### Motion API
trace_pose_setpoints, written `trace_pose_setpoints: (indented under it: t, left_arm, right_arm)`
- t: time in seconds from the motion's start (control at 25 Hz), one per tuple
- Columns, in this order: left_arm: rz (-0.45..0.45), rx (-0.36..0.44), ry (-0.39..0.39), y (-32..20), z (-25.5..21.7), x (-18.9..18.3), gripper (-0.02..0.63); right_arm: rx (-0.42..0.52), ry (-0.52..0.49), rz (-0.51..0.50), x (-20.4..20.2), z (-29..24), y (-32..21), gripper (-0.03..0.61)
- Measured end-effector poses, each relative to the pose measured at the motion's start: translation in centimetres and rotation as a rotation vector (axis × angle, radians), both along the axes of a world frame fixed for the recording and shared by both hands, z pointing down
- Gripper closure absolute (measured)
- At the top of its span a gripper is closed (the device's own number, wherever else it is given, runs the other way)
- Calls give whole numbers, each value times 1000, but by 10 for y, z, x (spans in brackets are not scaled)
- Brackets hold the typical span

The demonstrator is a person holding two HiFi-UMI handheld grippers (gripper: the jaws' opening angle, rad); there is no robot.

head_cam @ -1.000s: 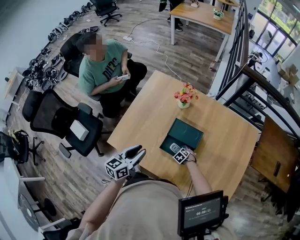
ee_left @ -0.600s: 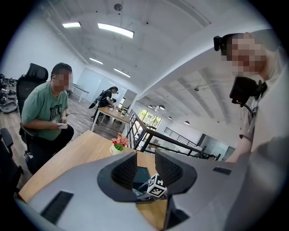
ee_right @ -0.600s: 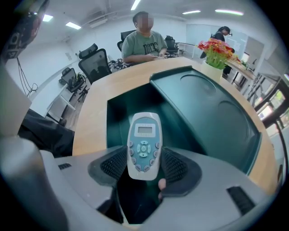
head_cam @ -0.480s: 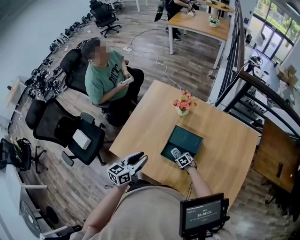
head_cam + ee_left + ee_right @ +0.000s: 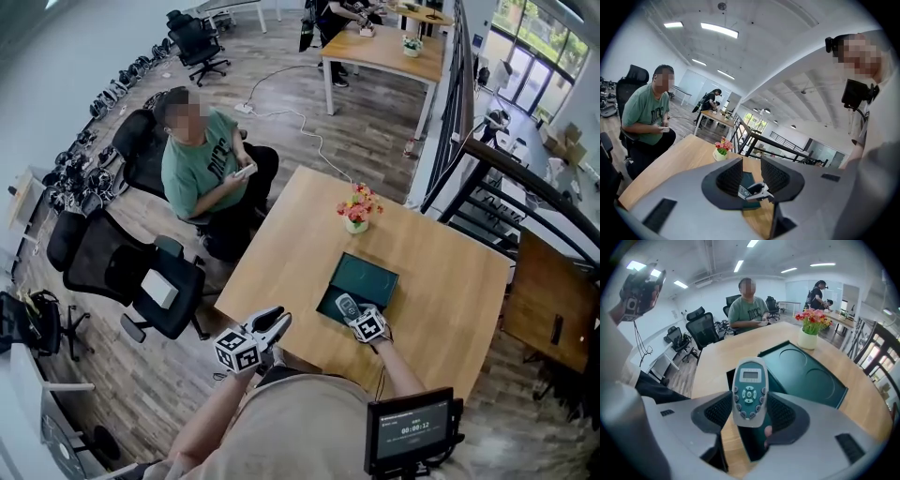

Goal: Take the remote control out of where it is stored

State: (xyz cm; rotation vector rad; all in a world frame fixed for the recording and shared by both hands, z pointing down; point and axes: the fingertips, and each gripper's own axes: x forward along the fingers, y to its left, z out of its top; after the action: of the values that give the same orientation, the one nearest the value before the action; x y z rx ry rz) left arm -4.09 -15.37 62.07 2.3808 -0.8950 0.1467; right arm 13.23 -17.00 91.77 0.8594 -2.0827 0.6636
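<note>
The remote (image 5: 749, 390) and right tongs (image 5: 750, 412) hide the near end of the green case (image 5: 806, 371). The left tongs (image 5: 751, 177) cover most of it

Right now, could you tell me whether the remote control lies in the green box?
No, the right hand-held gripper holds the remote control in its jaws above the green box.

We are looking down at a wooden table (image 5: 450, 272) that is standing on a plank floor (image 5: 309, 103). A small pot of flowers (image 5: 356, 214) is sitting toward its far edge. An open dark green box (image 5: 367, 275) is lying flat nearer our side, apart from the pot.
</note>
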Motion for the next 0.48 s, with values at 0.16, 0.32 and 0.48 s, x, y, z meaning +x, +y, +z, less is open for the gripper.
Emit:
trace_pose_setpoints:
  t: [0.16, 0.32, 0.48]
  left_arm:
    - [5, -5, 0, -4, 5, 3, 503]
    - [8, 12, 11, -4, 1, 12, 503]
    - [17, 27, 16, -14, -1, 23, 503]
  right_arm:
    - [20, -67, 64, 0, -33, 2, 334]
    - [60, -95, 96, 7, -64, 7, 334]
    - [121, -115, 115, 16, -94, -1, 334]
